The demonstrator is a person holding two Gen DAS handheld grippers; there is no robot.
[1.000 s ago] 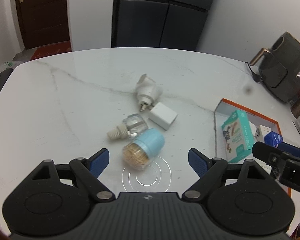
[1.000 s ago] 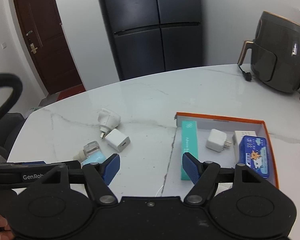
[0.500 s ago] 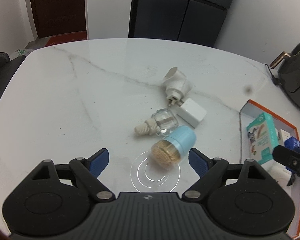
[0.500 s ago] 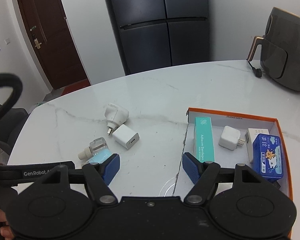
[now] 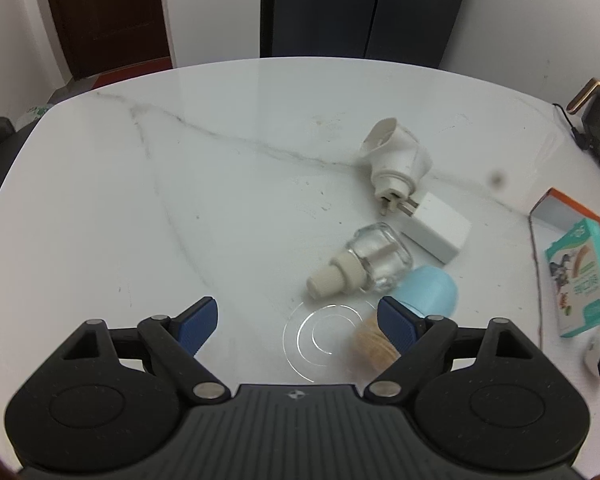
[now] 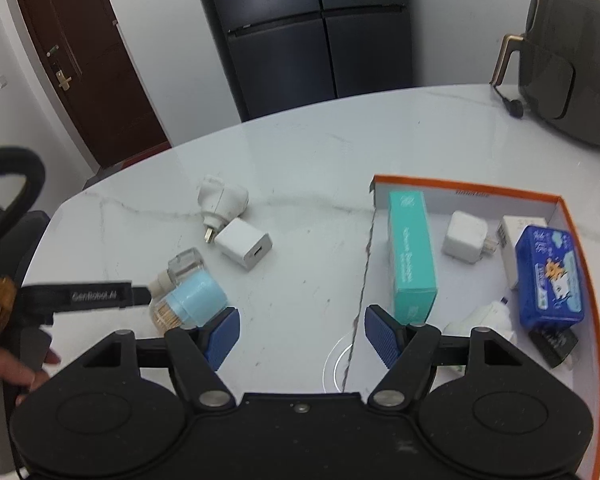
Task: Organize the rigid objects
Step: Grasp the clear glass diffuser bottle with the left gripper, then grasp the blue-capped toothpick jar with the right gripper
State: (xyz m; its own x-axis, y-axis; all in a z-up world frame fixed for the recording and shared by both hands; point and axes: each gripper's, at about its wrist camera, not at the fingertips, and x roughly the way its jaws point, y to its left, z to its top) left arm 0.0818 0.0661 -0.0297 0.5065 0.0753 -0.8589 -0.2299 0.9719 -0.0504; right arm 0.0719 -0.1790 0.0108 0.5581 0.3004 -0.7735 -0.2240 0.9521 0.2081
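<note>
1. The left gripper [image 5: 296, 320] hovered over the white marble desk [image 5: 180, 200], jaws spread apart and gripping nothing.
2. The right gripper [image 6: 301, 334] hung over the near-left corner of the orange-rimmed box [image 6: 579, 224], jaws likewise spread and empty.
3. Left of the box, on the desk, lay four loose items: a blue-capped toothpick holder [image 5: 427, 292] on its side, touching a small glass bottle [image 5: 367, 264]; beyond these, a white USB charger [image 5: 439, 232] touching a white plug adapter [image 5: 395, 156].
4. The toothpick holder lay just beside the left gripper's right finger, partly behind it.
5. Inside the box lay a teal carton [image 6: 411, 252], a white charger [image 6: 465, 238] and a blue packet [image 6: 551, 276].
</note>
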